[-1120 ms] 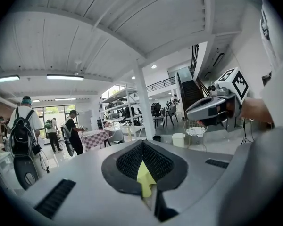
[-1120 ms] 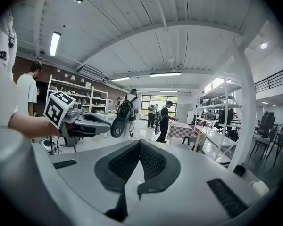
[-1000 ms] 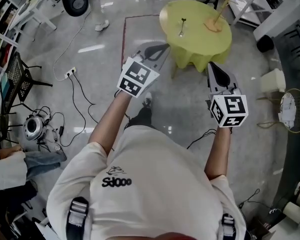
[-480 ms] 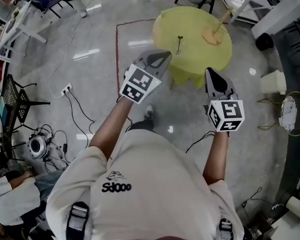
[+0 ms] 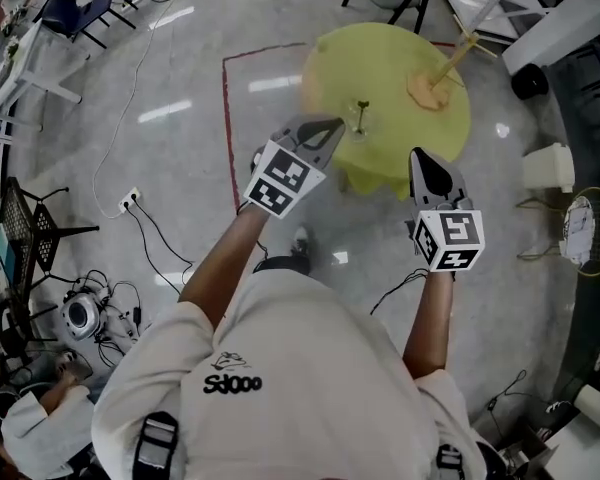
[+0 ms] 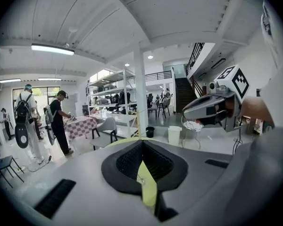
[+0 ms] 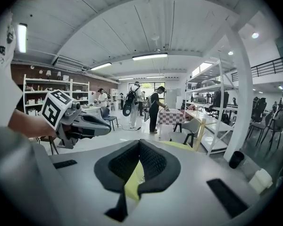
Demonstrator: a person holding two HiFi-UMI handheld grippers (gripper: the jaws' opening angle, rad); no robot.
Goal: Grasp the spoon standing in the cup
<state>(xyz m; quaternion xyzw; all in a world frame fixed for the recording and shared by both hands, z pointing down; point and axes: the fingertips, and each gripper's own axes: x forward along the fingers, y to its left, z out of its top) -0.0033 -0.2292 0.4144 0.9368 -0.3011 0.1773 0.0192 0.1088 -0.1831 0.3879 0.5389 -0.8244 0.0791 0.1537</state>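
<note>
While the yellow table (image 5: 410, 133) (spoon (image 5: 361, 109) in cup (image 5: 359, 127)) draws nearer | left hand-held gripper (image 5: 333, 125) closed, empty | right hand-held gripper (image 5: 420, 158) same

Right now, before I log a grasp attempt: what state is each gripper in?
Left gripper: closed, holding nothing.
Right gripper: closed, holding nothing.

both arms reach forward, left gripper (image 5: 330, 126) and right gripper (image 5: 422, 160) side by side, jaws together, empty
</note>
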